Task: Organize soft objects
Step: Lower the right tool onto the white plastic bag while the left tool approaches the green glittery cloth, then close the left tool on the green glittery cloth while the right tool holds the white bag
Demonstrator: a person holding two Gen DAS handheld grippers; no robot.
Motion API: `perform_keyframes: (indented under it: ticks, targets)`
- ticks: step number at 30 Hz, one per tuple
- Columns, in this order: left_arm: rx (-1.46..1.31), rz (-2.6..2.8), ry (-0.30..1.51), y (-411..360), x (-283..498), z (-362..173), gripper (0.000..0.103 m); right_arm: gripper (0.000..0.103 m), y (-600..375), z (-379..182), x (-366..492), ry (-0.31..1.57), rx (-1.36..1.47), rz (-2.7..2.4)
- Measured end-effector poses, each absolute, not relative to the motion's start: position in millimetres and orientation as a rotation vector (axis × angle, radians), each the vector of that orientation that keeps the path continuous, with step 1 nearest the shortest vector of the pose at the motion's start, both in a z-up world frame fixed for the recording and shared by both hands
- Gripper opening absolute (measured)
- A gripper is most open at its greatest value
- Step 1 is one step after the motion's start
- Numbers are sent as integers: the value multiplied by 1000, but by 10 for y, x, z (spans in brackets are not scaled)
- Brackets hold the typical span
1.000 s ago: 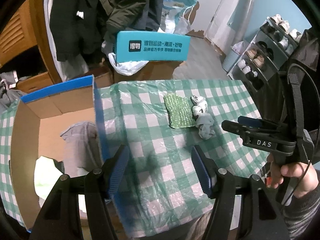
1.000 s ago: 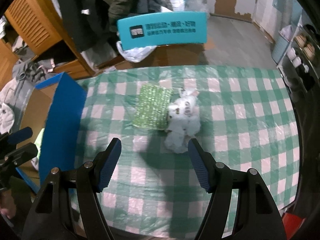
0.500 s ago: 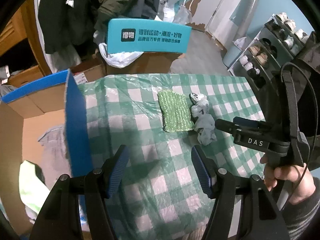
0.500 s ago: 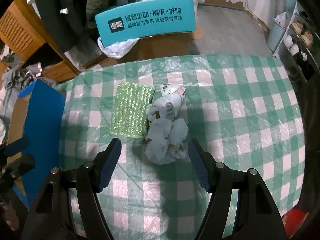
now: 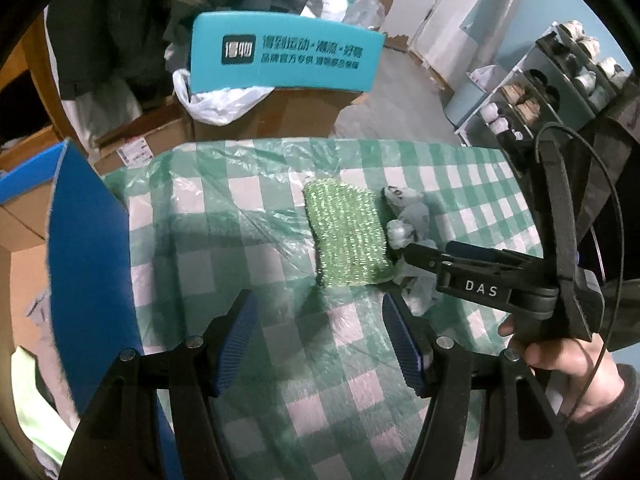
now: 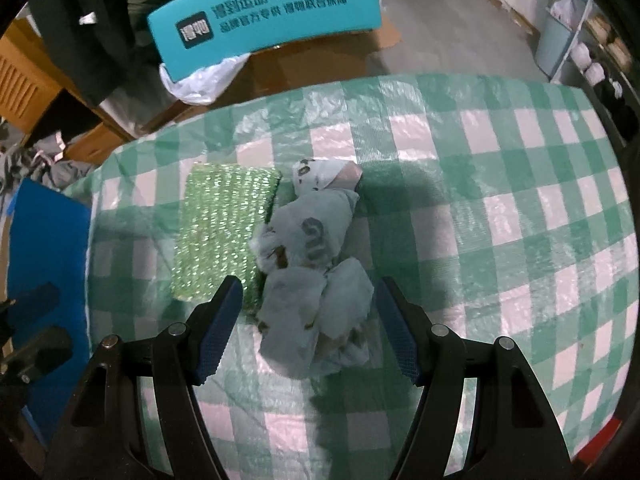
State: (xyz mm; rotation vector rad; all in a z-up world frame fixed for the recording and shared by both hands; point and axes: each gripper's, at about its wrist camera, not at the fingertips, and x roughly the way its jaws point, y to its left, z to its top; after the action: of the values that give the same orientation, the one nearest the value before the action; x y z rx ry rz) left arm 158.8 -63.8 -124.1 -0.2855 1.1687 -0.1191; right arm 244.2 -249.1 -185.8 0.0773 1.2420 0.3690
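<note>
White crumpled cloth (image 6: 316, 276) lay mid-table on the green checked tablecloth (image 6: 520, 200), touching the green knitted pad (image 6: 224, 232) on its left. Right gripper (image 6: 306, 328) was over the cloth's near end, jaws apart, cloth between them, pads not pressing. Left gripper (image 5: 320, 340) was spread wide with nothing in it, just short of the pad. Blue-edged cardboard box (image 5: 80, 264) sat at the table's left end.
</note>
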Motion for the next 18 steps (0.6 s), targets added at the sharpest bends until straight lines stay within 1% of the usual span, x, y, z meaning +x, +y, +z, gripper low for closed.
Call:
perform_keyframes:
  ticks: [10,12,13,14,15,16,18]
  targets:
    - [-320,-105,1216,-630,1748,-1462,66,68,-2402,-2043,2539,1264,62,385]
    - [-326,-108,1221,-656,1788,-1480,66,61,-2409,-2064,2545,1267,53,395]
    - [-330,-109,1222,-668,1805,-1487,66,49,-2421,-2080,2545,1275,55,405]
    - [-333,-109,1224,-687,1829,-1499,66,43,-2421,-2093,2547,1281,57,410]
    - [-333,-110,1225,-705,1846,-1507,66,42,-2437,-2096,2543,1283,63,412]
    - [-332,-110,1226,-731,1866,-1517,66,39,-2468,-2089,2533,1281,74,413]
    - [-334,-114,1229,-789,1907,-1541,66,38,-2511,-2070,2518,1275,78,398]
